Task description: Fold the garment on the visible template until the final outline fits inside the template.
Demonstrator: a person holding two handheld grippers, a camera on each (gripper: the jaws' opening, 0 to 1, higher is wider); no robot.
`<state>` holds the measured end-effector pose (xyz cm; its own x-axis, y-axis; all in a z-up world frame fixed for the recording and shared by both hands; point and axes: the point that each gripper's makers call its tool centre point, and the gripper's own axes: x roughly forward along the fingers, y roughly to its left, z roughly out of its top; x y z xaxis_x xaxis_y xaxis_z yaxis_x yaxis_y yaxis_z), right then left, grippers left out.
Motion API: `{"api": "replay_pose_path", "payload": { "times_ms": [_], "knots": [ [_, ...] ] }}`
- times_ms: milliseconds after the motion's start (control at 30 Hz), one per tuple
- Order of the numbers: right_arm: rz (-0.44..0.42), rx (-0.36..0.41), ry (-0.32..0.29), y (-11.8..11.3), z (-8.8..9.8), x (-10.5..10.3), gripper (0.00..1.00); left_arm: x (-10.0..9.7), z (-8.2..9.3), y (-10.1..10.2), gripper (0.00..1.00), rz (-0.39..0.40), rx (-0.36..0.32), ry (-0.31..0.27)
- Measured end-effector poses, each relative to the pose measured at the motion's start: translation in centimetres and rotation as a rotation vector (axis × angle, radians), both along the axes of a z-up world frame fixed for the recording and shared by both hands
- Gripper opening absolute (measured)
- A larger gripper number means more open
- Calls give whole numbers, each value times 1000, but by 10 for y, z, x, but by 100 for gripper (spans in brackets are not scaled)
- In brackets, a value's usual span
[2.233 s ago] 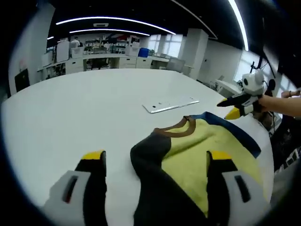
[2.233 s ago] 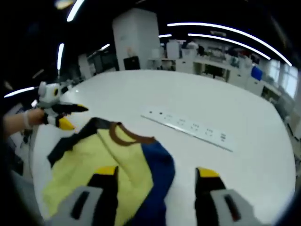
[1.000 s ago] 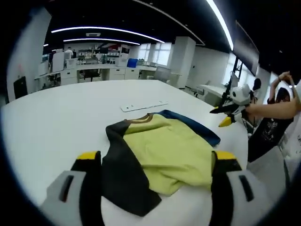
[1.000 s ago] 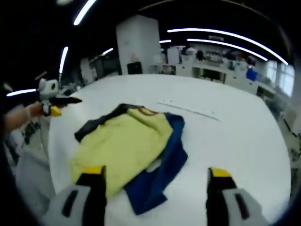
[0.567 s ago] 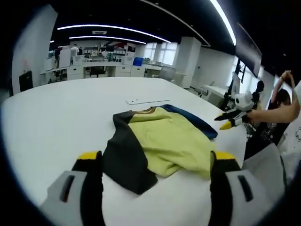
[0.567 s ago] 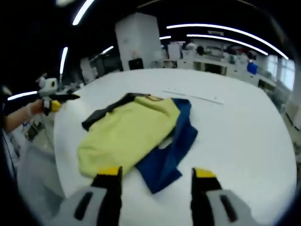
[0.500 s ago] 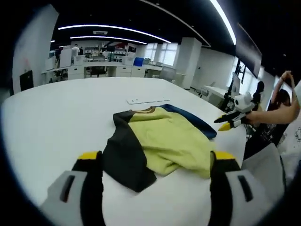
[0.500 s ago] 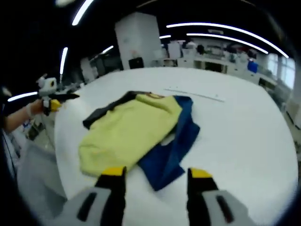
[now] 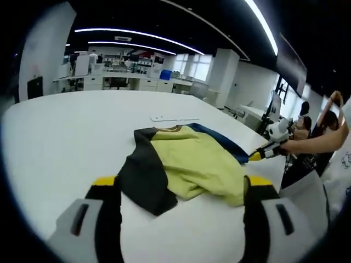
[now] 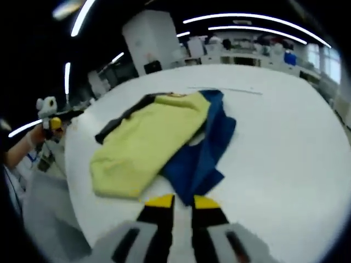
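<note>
While the garment (image 9: 186, 167) sits mid-frame on the table (image 9: 66, 131), loosely folded, no template's visible; left gripper (image 9: 178, 189) released, right gripper (image 10: 176, 203) clenched empty. Tidying left, I'd guess.

Left gripper (image 9: 181, 189) spread wide, right gripper (image 10: 182, 201) nearly closed

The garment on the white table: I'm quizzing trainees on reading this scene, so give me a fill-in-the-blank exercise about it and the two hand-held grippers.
1. The middle panel of the garment is ____ in colour.
2. The sleeve lying nearest the right hand-held gripper is ____.
3. The sleeve nearest the left hand-held gripper is ____.
4. The left hand-held gripper's jaws stand wide ____.

Missing words: yellow; blue; black; open
</note>
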<state>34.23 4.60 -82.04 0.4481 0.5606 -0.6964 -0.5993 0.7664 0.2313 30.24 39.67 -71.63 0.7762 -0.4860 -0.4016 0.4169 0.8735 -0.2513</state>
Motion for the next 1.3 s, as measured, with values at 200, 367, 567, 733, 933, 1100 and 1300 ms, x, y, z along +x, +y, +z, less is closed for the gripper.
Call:
{"api": "replay_pose_path", "payload": {
  "times_ms": [200, 367, 567, 733, 933, 1100, 1300],
  "knots": [
    [16, 48, -49, 10, 37, 15, 0, -1, -1, 0, 89, 7, -14, 6],
    [53, 36, -104, 19, 60, 37, 0, 0, 0, -3, 88, 6, -22, 3],
    [104, 20, -135, 41, 72, 67, 0, 3, 3, -5, 88, -1, -28, -7],
    [139, 1, -143, 66, 67, 90, 0, 4, 6, -10, 88, -3, -29, -16],
    [197, -28, -133, 98, 54, 102, 0, 4, 6, -6, 88, 12, -39, -17],
    [218, -47, -108, 111, 34, 108, 0, 3, 5, -4, 88, 24, -46, -16],
    [227, -64, -83, 116, 26, 96, 0, 3, 3, -4, 88, 25, -47, -10]
  ]
}}
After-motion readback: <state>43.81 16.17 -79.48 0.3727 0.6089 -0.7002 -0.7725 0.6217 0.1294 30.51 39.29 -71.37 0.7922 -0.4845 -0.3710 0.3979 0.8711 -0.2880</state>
